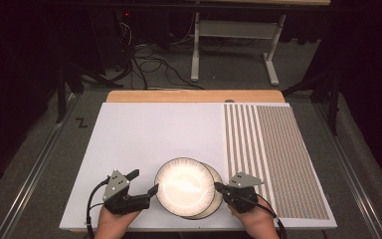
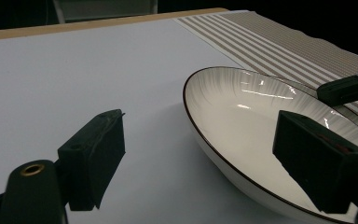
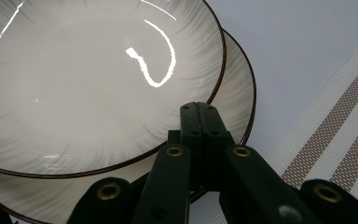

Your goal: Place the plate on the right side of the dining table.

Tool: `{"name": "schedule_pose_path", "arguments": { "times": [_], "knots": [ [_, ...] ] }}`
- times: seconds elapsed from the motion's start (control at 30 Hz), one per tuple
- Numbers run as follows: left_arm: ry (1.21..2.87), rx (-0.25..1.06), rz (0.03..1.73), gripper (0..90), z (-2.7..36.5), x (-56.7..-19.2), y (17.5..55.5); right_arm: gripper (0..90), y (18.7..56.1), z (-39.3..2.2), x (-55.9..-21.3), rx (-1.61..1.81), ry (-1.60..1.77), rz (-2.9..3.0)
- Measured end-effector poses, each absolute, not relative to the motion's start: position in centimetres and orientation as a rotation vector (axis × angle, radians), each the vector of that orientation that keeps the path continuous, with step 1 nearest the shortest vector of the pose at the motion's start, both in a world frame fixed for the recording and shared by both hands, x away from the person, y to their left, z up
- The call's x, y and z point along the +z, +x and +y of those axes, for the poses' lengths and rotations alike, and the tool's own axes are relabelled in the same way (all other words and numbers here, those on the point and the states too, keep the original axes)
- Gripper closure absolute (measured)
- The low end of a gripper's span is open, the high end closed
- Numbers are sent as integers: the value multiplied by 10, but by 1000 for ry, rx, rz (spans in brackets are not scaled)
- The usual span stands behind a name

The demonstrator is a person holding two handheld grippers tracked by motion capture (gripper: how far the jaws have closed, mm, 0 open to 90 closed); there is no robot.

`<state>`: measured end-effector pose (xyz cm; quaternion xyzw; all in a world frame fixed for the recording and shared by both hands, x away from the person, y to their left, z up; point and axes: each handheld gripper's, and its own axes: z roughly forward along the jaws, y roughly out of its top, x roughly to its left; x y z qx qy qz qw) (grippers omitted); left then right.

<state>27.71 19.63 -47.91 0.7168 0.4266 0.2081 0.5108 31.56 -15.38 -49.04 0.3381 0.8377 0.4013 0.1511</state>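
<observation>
White surface (image 1: 144,134) with a striped mat (image 1: 273,154) on its right, cables on the grey floor beyond. Two stacked plates (image 1: 186,186) sit near; left gripper (image 1: 142,185) gapes beside them, right gripper (image 1: 218,187) closed at their rim.

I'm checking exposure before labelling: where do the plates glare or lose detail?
High view: the top plate is washed out, near white. Right gripper view: thin bright streaks curl across the top plate. Left gripper view: small glints only on the top plate; the room behind is black.
</observation>
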Motion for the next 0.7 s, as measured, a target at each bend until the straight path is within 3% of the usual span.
{"name": "schedule_pose_path", "arguments": {
  "times": [0.7],
  "knots": [
    [1712,468,1030,175,197,-480,277,900,310,-128,-497,1130,893,2481]
  ]
}}
